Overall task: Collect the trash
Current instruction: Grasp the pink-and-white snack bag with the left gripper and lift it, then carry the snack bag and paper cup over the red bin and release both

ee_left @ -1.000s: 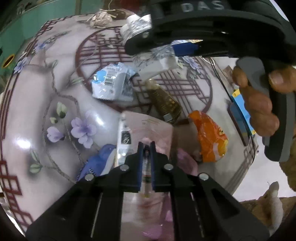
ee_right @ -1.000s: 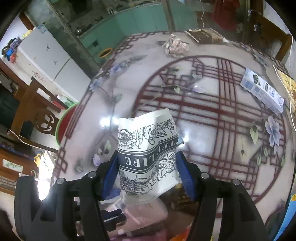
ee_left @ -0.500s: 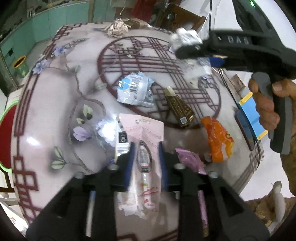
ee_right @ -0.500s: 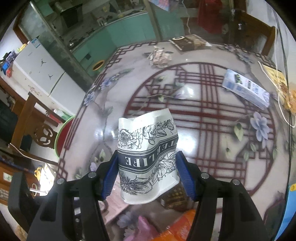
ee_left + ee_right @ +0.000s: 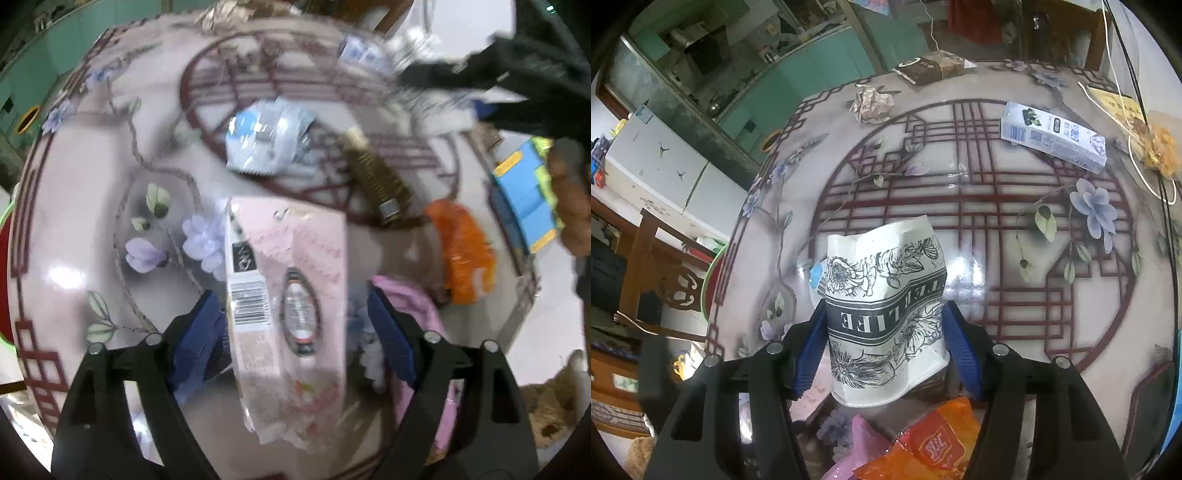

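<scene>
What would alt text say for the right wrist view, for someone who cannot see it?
The right hand-held gripper clamps a crumpled paper cup with black flower prints above a round patterned table. Farther off lie a white carton and a paper ball; an orange wrapper is nearest.

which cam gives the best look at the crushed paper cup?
Right wrist: the paper cup sits centred and sharp, clamped between the right tool's pads, floral print readable. Left wrist shows only a blurred white scrap of it under the right tool at top right.
</scene>
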A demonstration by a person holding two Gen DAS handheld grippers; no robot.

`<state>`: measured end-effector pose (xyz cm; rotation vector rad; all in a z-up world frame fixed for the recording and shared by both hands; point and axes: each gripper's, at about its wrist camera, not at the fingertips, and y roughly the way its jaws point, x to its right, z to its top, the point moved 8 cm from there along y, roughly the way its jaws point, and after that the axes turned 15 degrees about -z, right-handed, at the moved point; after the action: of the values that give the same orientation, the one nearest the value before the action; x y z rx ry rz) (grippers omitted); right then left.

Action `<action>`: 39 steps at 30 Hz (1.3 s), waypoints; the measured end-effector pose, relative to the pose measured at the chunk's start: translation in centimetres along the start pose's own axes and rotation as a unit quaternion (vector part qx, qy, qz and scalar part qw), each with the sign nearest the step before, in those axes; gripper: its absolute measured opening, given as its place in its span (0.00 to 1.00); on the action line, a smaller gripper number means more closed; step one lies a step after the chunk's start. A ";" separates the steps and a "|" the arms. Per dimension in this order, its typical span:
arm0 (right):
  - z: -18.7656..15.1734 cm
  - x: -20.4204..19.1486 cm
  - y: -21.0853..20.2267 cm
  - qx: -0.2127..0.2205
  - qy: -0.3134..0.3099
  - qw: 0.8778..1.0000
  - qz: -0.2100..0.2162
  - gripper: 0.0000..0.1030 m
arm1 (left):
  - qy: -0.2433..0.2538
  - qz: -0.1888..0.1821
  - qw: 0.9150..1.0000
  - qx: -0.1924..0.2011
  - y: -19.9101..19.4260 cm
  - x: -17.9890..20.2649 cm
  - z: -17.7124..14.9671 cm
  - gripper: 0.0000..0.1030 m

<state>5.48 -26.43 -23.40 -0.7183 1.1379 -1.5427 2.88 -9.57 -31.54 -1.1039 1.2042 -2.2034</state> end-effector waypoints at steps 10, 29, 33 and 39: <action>0.8 -1.8 -2.0 0.039 -0.003 0.999 0.005 0.58 | -0.019 0.015 0.993 0.113 -5.5 0.1 4.4 0.36; 2.9 -9.3 -7.9 0.144 -0.025 0.989 -0.018 0.58 | -0.026 0.126 0.957 0.262 -21.1 -1.9 8.2 0.37; 2.9 -11.3 -8.0 0.147 -0.028 0.988 -0.027 0.58 | -0.029 0.143 0.951 0.272 -23.4 -4.2 7.9 0.37; 2.9 -14.8 -8.0 0.151 -0.023 0.988 -0.037 0.58 | -0.026 0.145 0.949 0.280 -26.4 -7.3 7.5 0.38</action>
<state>9.10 -13.15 -13.34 -0.5923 0.8278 -1.7065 13.97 5.81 -10.44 -0.6920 0.6006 -2.0726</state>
